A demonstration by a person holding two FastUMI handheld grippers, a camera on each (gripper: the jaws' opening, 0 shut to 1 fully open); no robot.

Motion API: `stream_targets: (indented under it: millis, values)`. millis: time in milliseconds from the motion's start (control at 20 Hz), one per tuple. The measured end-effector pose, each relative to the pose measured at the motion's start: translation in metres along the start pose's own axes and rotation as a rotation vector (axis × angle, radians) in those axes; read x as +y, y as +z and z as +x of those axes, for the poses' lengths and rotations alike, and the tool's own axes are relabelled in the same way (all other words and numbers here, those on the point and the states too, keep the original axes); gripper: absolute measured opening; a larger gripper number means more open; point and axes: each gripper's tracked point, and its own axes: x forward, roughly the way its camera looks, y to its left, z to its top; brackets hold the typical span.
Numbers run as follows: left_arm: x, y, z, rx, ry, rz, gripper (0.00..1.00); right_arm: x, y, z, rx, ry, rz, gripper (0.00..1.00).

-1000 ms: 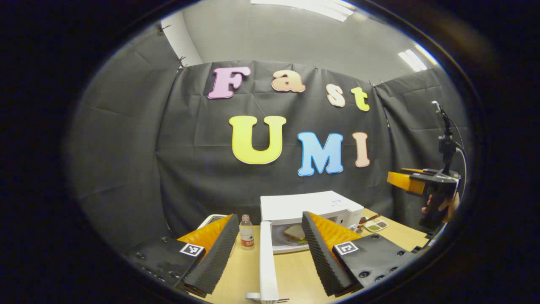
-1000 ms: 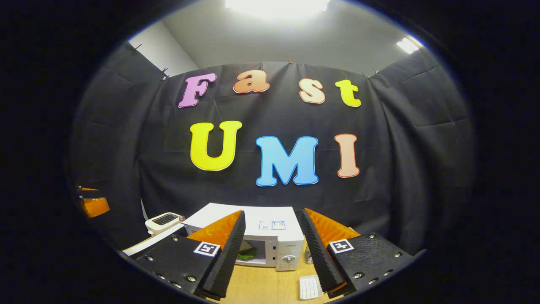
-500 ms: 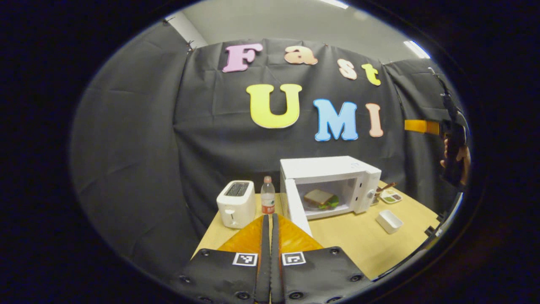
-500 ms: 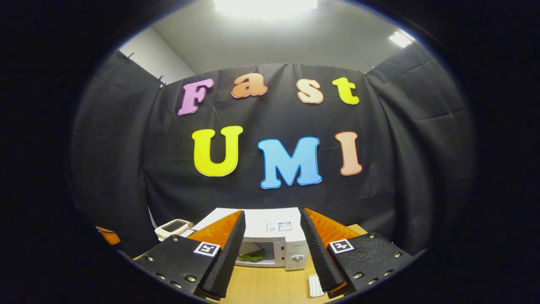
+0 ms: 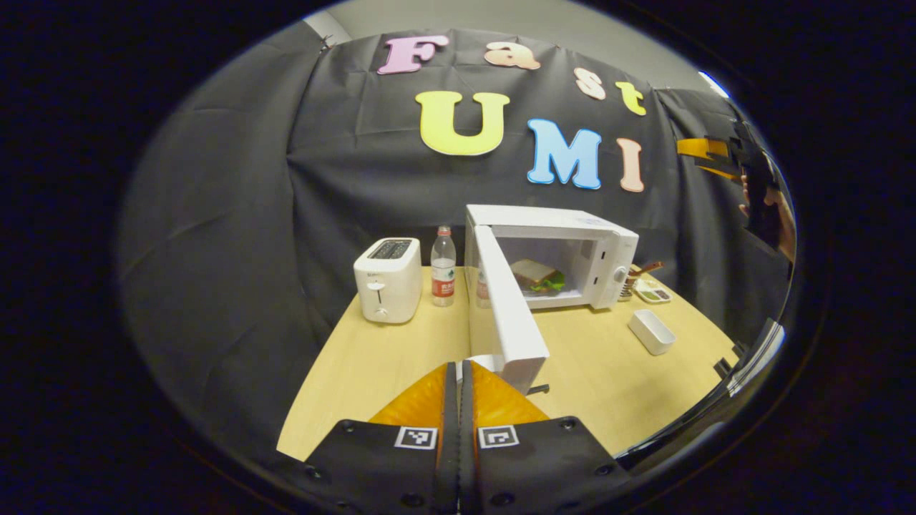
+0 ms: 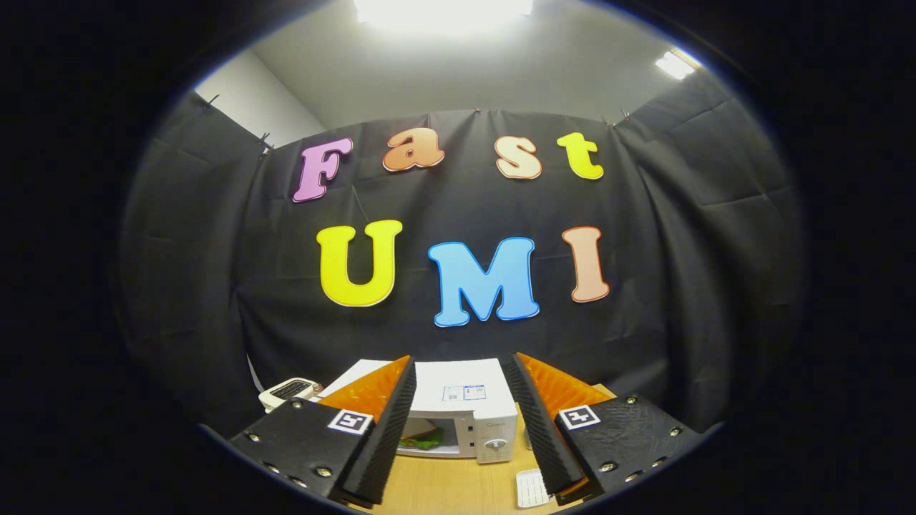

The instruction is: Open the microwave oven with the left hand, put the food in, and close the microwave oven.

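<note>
Two jaws are at work, and they stand differently. Those of the left gripper [image 5: 459, 400] are pressed together with nothing between them. Going from left to right ahead of them on the tabletop [image 5: 386, 357]: a toaster [image 5: 387, 279], a bottle [image 5: 443, 266], then the microwave oven [image 5: 565, 250] with its door [image 5: 505, 315] swung out toward the jaws, its free edge just beyond their tips and a little to the right. The food [image 5: 538, 275], a sandwich, lies inside the cavity, so I judge that only the closing is left. Farther right sit a small white box [image 5: 651, 331] and a dish [image 5: 652, 291].

The jaws of the right gripper [image 6: 458, 422] are wide apart and hold nothing; the oven shows between them, low and well ahead.

What could go wrong: with closed jaws the push must land flat on the door. A push too near the hinge, or a glancing one, may slide off or shift the light oven on the tabletop, and a weak push may leave the latch not caught.
</note>
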Motion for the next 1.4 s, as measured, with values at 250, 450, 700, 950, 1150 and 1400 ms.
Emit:
stream_targets:
  millis: [250, 450, 700, 950, 1150, 1400]
  values:
    - [-0.03, 0.005, 0.002, -0.004, -0.035, 0.032, 0.07, -0.016, 0.002, -0.001, -0.007, -0.019, -0.011, 0.85]
    - [-0.068, 0.008, 0.011, 0.005, -0.094, 0.05, 0.07, -0.03, 0.002, 0.003, -0.002, -0.021, -0.014, 0.88]
    - [-0.123, 0.015, 0.026, 0.014, -0.174, 0.069, 0.07, -0.054, 0.002, 0.0, 0.003, -0.03, -0.013, 0.95]
    - [-0.164, 0.023, 0.042, 0.018, -0.22, 0.074, 0.07, -0.084, 0.004, 0.004, -0.003, -0.056, -0.015, 0.95]
    - [-0.189, 0.03, 0.053, 0.024, -0.253, 0.09, 0.07, -0.105, 0.001, 0.004, 0.002, -0.08, -0.01, 0.95]
    - [-0.211, 0.036, 0.066, 0.024, -0.285, 0.102, 0.07, -0.129, 0.002, 0.009, -0.004, -0.109, -0.002, 0.95]
